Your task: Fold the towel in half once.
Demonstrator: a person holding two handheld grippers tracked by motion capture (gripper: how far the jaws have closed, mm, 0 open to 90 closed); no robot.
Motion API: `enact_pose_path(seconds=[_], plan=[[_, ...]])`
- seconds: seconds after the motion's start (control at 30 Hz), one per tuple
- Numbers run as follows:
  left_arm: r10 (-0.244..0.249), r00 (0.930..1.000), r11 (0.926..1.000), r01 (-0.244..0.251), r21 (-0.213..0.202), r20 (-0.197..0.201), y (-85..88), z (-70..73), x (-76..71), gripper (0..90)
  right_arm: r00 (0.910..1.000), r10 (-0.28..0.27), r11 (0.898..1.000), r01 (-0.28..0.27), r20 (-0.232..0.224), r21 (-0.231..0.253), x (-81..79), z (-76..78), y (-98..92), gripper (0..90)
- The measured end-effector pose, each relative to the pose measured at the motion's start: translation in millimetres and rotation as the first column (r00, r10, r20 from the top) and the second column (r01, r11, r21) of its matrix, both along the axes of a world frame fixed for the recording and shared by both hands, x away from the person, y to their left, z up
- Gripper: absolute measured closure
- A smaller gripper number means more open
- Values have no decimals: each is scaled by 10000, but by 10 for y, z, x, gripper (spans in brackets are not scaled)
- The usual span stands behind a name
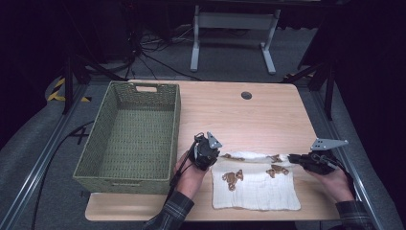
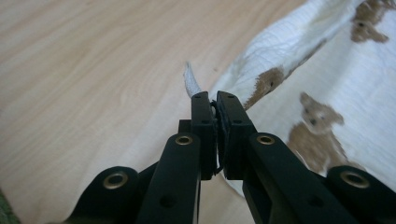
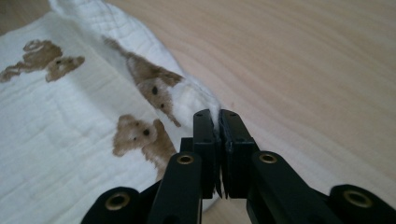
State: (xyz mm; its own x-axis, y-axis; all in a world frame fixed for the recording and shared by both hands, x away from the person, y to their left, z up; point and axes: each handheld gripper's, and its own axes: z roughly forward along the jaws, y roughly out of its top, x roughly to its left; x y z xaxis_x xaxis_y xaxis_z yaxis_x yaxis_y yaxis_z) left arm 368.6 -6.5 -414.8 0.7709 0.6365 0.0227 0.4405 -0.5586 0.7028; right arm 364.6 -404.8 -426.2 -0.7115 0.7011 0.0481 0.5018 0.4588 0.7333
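Note:
A white cloth [image 1: 256,184] printed with brown dogs lies on the wooden table [image 1: 249,115] near its front edge, its far edge rolled over. My left gripper [image 1: 214,154] is shut on the cloth's far left corner; in the left gripper view a strip of the cloth [image 2: 190,84] sticks out past the closed jaws of the left gripper [image 2: 212,99]. My right gripper [image 1: 291,157] is shut on the far right corner, where the cloth [image 3: 196,100] bunches at the tips of the right gripper [image 3: 215,116].
An empty green woven basket [image 1: 131,136] stands on the left part of the table, close beside my left hand. A round cable hole [image 1: 246,95] sits near the table's far edge. Bare wood stretches beyond the cloth. Cables and a white stand's legs [image 1: 232,38] lie on the floor behind.

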Motion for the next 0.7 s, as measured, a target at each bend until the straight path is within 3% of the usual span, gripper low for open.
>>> enact_pose_path(seconds=[0.07,0.17,0.3,0.5,0.7], plan=[[-48,9992,10000,50,50,-390,4,-104,-88,864,9995,64,10000,-65,-317,-27,-76,-100,25,860],[-148,9979,9999,151,45,-625,3,-187,-127,865,9982,111,9997,-124,-596,-217,-116,-176,44,860],[-404,9935,9985,440,312,-1069,-18,-266,-150,864,9973,105,9985,-143,-727,-530,-124,-231,56,860],[-490,9920,9968,559,570,-1160,-65,-355,-105,864,9985,39,9980,-74,-553,-634,-83,-243,50,859],[-125,9951,9976,191,669,-976,-99,-356,20,864,9992,-134,9968,103,-388,-795,76,-239,44,858]])
